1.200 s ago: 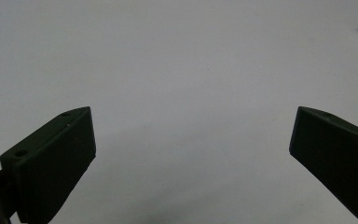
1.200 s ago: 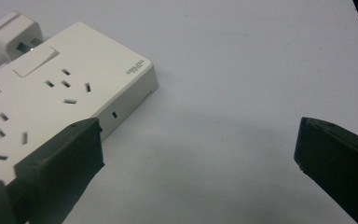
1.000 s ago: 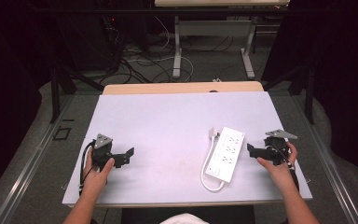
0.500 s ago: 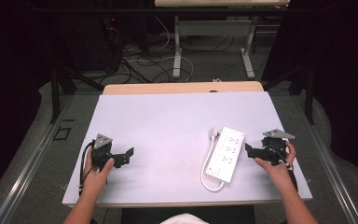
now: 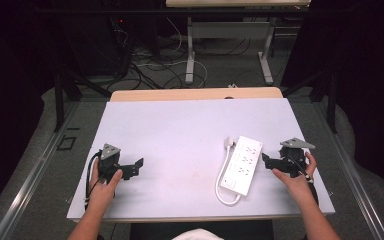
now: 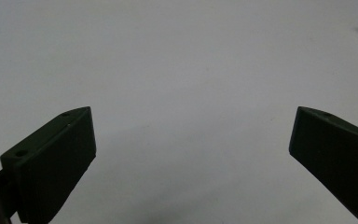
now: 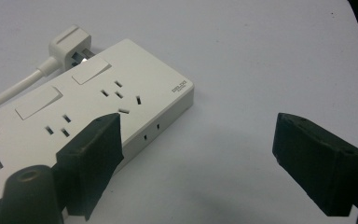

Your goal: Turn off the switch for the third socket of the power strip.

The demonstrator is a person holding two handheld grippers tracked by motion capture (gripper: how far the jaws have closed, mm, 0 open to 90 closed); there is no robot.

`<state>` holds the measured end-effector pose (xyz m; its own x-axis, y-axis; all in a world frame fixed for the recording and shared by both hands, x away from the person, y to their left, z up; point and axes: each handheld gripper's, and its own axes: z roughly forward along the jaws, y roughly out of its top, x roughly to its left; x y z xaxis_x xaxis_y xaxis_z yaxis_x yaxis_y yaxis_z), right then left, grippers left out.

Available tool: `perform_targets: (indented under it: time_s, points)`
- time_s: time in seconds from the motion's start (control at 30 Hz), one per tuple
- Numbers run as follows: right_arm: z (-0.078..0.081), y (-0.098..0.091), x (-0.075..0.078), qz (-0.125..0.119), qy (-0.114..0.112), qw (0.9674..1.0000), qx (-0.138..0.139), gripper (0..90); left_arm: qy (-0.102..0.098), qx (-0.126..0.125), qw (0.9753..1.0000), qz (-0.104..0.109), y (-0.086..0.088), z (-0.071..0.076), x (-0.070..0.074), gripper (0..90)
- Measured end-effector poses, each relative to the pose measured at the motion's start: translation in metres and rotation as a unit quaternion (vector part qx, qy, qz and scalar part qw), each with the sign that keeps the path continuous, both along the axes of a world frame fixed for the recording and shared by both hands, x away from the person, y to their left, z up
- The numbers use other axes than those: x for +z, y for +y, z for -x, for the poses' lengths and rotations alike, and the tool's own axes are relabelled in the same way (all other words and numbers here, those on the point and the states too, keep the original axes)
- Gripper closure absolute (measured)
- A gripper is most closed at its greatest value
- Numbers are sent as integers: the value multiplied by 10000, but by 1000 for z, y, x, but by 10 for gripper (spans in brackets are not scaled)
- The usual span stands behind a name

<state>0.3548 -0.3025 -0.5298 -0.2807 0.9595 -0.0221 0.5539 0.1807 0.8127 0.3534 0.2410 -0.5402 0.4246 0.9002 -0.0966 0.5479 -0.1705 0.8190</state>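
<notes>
Two hand-held grippers rest spread and empty, the left point(image 5: 139, 164) near the tabletop's point(image 5: 180, 130) left edge, the right point(image 5: 265, 159) just beside a white power strip point(image 5: 242, 164) toward the right edge: likely rigid, smooth and light, best pinched across its narrow width.

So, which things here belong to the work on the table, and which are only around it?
Belonging to the work:
- white power strip, lying flat
- its cable and plug
- right tool, open, beside the strip
- left tool, open, over bare table

Only around it:
- tangled cables on the floor
- legs of another table behind
</notes>
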Motion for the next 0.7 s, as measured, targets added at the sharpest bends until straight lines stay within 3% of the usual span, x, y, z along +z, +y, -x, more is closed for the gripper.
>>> perform_targets:
  time_s: [0.7]
  points:
    - [-5,10,5,139,84,9991,384,277,-37,33,10000,23,0,0,0,5]
